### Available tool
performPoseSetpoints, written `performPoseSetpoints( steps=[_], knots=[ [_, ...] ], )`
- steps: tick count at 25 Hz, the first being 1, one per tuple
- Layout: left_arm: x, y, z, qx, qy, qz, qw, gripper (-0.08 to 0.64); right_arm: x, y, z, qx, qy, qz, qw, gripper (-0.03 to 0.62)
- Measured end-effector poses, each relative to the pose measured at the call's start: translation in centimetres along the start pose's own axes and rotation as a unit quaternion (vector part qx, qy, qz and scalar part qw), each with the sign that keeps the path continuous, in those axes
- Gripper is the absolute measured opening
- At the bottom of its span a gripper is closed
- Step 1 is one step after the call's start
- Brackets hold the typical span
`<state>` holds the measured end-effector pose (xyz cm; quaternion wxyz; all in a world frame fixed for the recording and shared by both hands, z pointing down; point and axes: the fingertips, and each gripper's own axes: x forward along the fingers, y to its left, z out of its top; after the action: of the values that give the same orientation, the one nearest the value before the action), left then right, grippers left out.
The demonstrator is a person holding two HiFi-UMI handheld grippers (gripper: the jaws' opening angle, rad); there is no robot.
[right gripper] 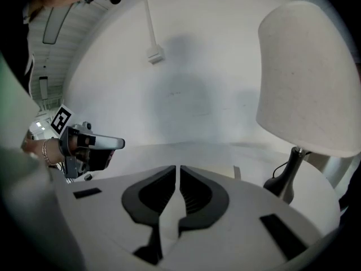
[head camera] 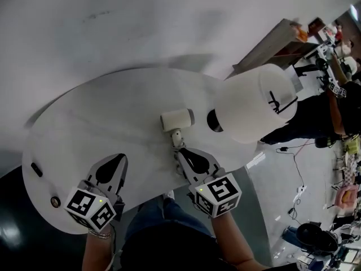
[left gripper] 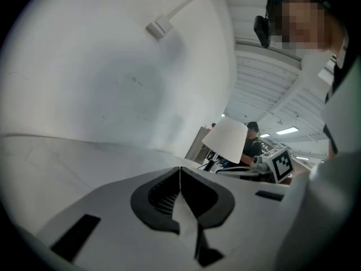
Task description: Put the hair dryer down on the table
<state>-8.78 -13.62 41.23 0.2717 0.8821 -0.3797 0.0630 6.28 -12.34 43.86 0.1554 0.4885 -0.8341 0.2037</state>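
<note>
Dryer (head camera: 177, 119) lies on bench (head camera: 84, 117), just beside lamp (head camera: 254, 103); right claw (head camera: 181, 151) clenched, empty, close behind dryer handle; left claw (head camera: 119, 160) clenched, empty, farther from lamp. Risk: claw tip clips handle, dryer skids into lamp base. Bench white, round, smooth; plain wall (right gripper: 197, 66) behind lamp; worker (head camera: 307, 114) beyond lamp.

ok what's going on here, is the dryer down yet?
A person holds a gripper in each hand over a round white table. The hair dryer lies on the table next to the lamp, just ahead of the right gripper. That gripper's jaws are together with nothing between them, so the dryer looks set down. The left gripper is also shut and empty, off to the left and clear of the dryer.
</note>
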Motion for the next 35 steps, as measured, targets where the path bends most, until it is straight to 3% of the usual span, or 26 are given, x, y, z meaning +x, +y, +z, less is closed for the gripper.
performPoseSetpoints(
  steps=[12,29,35],
  knots=[
    [-1.7,-2.4,3.2,0.016,-0.044,-0.009,0.9988,0.017,-1.8,2.5,2.8,-0.033,-0.021,0.024,0.999,0.025],
    [-6.6,-0.9,5.3,0.032,-0.096,0.057,0.9932,0.017,-2.7,4.3,5.7,-0.093,-0.038,0.073,0.992,0.018],
    [-8.7,0.3,6.6,0.036,-0.122,0.108,0.9859,0.017,-1.9,4.2,8.1,-0.124,-0.055,0.090,0.987,0.018]
  ],
)
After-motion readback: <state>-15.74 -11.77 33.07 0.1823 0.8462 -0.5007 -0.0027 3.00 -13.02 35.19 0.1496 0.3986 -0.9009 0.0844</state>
